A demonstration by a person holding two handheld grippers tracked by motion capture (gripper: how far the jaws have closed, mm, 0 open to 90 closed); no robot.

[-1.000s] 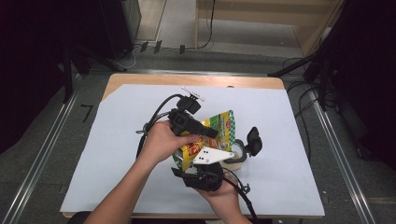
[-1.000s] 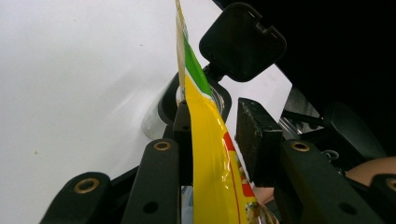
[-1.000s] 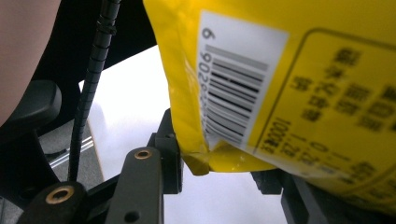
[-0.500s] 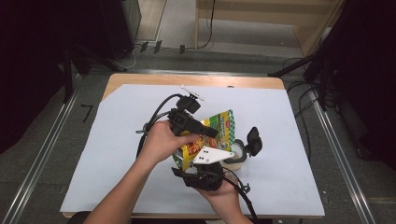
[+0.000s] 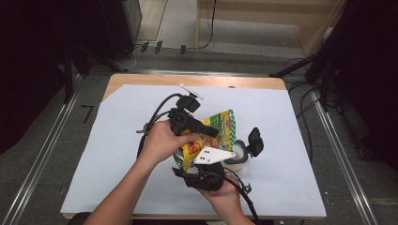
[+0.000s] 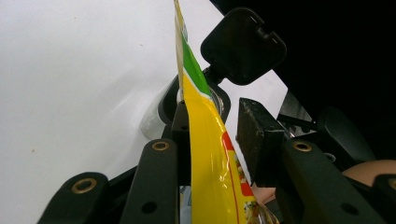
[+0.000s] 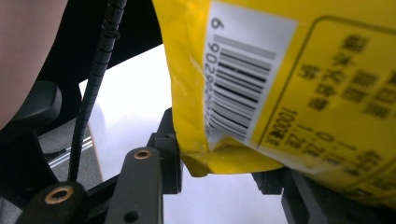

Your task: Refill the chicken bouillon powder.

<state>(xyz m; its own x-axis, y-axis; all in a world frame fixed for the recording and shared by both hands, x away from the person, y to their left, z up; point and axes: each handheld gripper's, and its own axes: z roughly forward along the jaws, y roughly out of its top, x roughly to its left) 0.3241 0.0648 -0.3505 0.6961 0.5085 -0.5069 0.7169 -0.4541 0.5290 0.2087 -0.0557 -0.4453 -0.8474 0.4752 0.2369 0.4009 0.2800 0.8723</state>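
Observation:
A yellow and green snack bag (image 5: 219,125) is held upright above the white table sheet (image 5: 117,154). My left gripper (image 5: 213,133) reaches in from the upper left and holds the bag's side. In the left gripper view the bag (image 6: 205,154) stands edge-on between the jaws, flat against one pad (image 6: 180,135) and bulging toward the other. My right gripper (image 5: 202,152), with its grey plate, comes up from below. The bag's bottom corner with a barcode (image 7: 280,93) sits between its jaws, and the far jaw is mostly hidden. Beside the bag stands a clear jar (image 5: 238,152) with its black flip lid (image 5: 255,140) open.
The white sheet covers a wooden table (image 5: 187,79) with metal rails along both sides. The left gripper's cable (image 5: 157,110) loops over the sheet behind the hand. Dark stands and floor cables lie beyond the far edge.

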